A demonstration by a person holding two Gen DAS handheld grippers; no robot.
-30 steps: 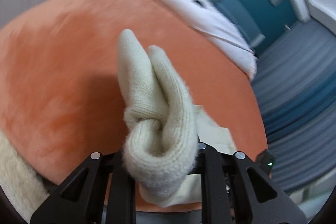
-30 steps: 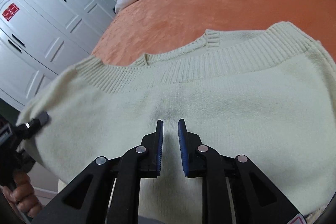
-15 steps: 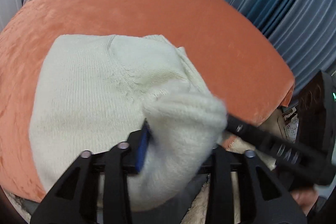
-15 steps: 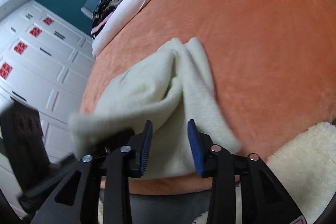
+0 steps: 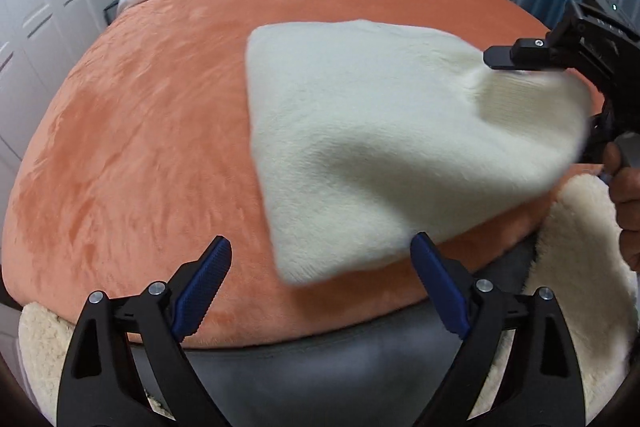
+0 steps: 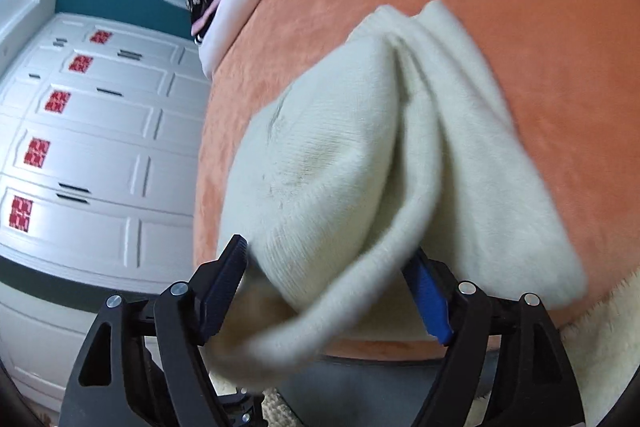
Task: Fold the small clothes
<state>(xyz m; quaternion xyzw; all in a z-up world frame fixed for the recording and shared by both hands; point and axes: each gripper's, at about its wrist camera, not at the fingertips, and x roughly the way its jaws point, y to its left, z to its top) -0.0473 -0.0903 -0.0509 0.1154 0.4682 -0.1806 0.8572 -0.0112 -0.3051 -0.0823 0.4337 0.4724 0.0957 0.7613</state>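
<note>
Black hand-held gripper frames, blue ribbed pads, silver screws, bare-skinned hand.

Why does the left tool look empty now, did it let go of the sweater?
Yes. The left tool was clamped on the cream sweater; now it gapes open, nearer than the sweater's edge on the orange blanket.

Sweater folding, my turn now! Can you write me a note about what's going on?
The left tongs are open and empty, near the sweater.
The right tongs are open; sweater fabric lies loosely between the pads, not pinched.
The sweater sits doubled over on the orange blanket, one corner raised by the right tongs.
Done: a first fold, it seems.
Left: lay that corner flat, probably fold again.
</note>
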